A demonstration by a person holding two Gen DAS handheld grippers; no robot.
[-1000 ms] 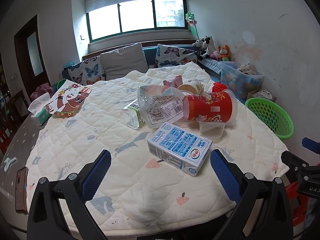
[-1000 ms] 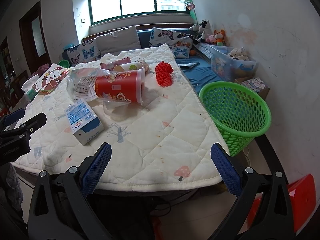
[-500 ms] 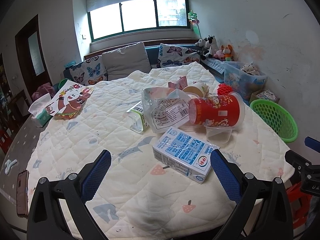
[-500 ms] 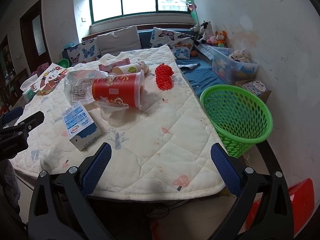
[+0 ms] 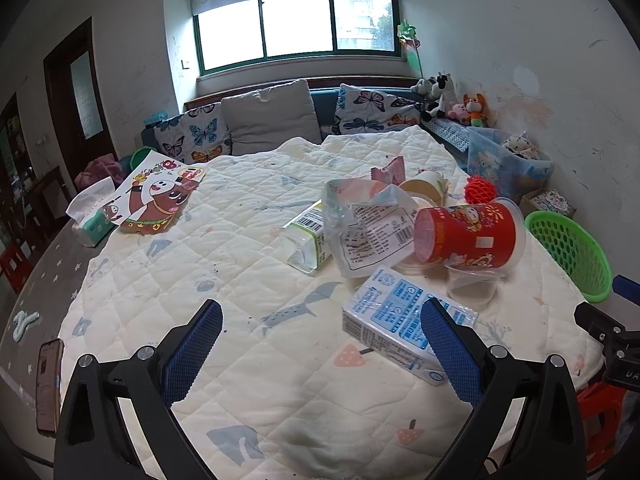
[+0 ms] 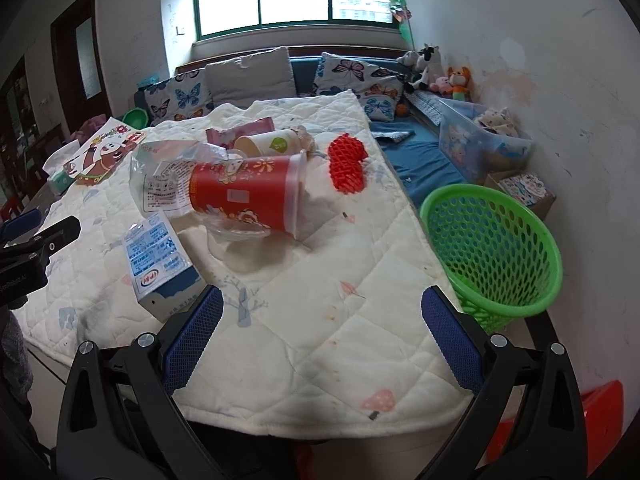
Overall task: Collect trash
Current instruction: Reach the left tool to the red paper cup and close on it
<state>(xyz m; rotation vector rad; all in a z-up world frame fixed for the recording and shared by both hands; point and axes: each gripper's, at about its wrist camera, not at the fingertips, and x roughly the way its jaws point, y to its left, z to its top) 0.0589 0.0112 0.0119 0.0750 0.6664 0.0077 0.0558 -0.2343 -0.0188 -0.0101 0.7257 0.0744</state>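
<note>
Trash lies scattered on a quilt-covered table. A blue-and-white milk carton lies flat nearest me. Behind it a red paper cup lies on its side over a clear plastic cup. A crumpled clear bag, a green-edged carton, a beige cup, a pink wrapper and red foam netting lie around them. A green mesh basket stands off the table's right edge. My left gripper is open, low over the near quilt. My right gripper is open too, holding nothing.
A tissue pack and a cartoon bag sit at the table's left. A phone lies near the left front edge. A cushioned bench, a plastic bin and a red stool lie beyond.
Both grippers have drifted, the left one leftwards and the right one closer to the table, so the trash pile looks larger in the right wrist view. Nothing was grasped.
</note>
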